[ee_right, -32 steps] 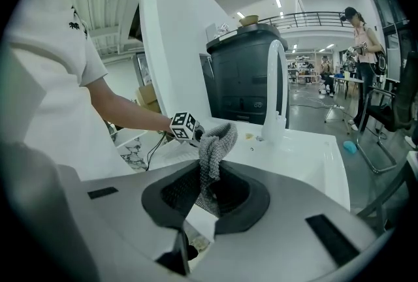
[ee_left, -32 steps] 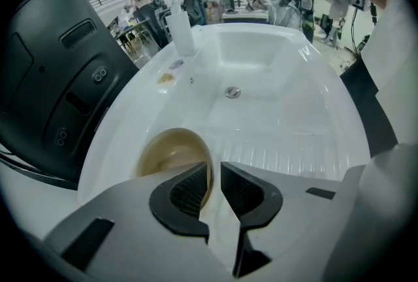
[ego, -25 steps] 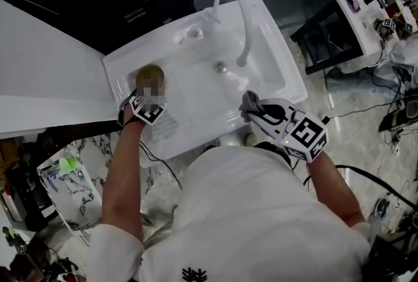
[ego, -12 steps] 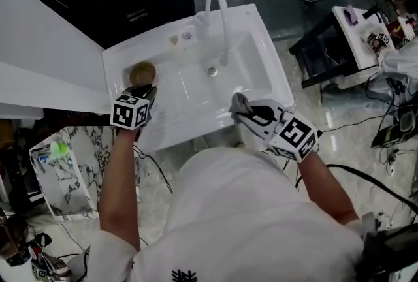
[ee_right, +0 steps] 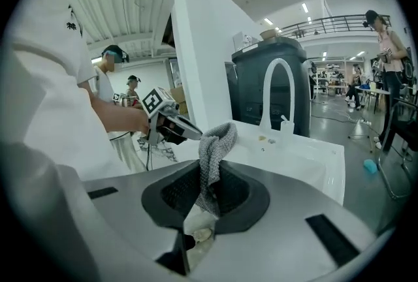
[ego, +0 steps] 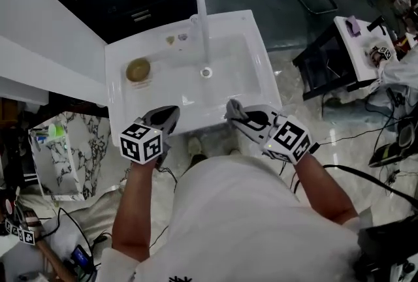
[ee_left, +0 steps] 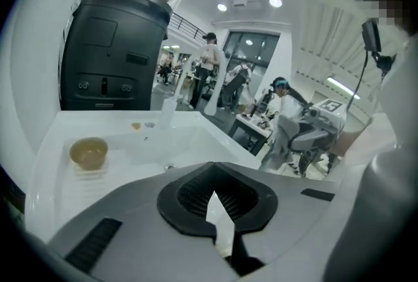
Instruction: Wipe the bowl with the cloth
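Wiping not begun: your right gripper (ego: pixel 231 108) clamps the cloth (ee_right: pixel 217 143); your left gripper (ego: pixel 171 112), just closed empty, should next grasp the bowl (ego: pixel 138 69).

Bright ceiling lights, fisheye edges, slight blur

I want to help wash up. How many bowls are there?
1. The bowl sits on the left side of the sink. No other shows, but the person may hide more.

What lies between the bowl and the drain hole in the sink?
Nothing; the head view shows only bare white sink between the bowl and the drain.
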Demonstrator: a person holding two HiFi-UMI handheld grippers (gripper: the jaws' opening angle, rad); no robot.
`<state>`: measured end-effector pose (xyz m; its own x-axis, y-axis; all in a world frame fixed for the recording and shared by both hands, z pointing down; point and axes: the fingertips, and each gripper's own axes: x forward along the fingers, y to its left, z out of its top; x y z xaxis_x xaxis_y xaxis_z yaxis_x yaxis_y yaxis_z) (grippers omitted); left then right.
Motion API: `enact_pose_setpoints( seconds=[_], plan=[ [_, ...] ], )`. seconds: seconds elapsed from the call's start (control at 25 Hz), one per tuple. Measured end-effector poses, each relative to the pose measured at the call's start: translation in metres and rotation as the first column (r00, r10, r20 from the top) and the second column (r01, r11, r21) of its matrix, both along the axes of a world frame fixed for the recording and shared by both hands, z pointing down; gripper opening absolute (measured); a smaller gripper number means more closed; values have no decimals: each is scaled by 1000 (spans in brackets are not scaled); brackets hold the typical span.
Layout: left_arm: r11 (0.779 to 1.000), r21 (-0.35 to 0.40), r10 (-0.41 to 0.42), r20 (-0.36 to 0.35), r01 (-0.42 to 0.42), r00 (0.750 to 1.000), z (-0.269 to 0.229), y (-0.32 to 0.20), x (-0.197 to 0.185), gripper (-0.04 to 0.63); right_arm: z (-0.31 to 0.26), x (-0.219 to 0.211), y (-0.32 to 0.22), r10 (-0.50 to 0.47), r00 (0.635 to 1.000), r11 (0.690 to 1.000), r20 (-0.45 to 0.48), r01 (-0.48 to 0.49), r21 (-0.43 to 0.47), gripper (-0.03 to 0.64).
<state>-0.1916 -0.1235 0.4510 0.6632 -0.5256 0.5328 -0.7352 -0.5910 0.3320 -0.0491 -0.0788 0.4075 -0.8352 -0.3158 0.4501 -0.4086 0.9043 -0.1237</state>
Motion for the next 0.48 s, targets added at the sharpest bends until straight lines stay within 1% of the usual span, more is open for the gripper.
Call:
enact_pose_setpoints(
  seconds=[0.08, 0.2, 0.32, 0.48],
  plan=[
    [1000, 12, 1, -26, -1, 1000, -11, 20, 21, 11, 4, 7, 8, -33, 999, 999, 2, 33, -9, 46],
    [999, 33, -1, -34, 2, 999, -26, 48, 47, 11, 7, 14, 23, -93, 996, 995, 4, 93, -20, 46],
    [999, 45, -26, -40, 27, 999, -35, 75, 67, 11, 11, 23, 37, -148, 989, 989, 8, 148, -26, 46],
    [998, 48, -47, -71, 51, 996, -37, 100, 97, 11, 15, 32, 47, -187, 982, 982, 14, 187, -31, 46]
  ],
)
